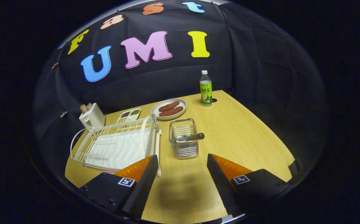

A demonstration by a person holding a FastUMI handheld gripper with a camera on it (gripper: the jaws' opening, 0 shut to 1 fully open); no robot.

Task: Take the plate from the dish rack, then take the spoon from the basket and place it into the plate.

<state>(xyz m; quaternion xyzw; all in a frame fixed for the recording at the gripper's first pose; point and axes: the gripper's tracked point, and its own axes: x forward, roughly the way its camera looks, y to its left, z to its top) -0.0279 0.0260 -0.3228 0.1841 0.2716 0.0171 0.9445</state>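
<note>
My gripper (182, 156) is open above the wooden table (245, 140), with nothing between its fingers. Just ahead of the gap stands a wire basket (183, 147). A spoon (191, 137) lies across the basket's top, its dark handle pointing right. To the basket's left and beyond my left finger (142, 174) sits a white dish rack (114, 146) on a ribbed drain tray; I see no plate standing in it. A small pink edge (109, 172) peeks out beside my left finger, below the rack's near rim; I cannot tell what it is.
Beyond the basket is a round plate (169, 109) holding two brown sausages. A green-labelled bottle (205, 88) stands at the far right. A divided seasoning tray (129, 115) and a white toaster (91, 117) sit behind the rack. Bare wood lies right of the basket.
</note>
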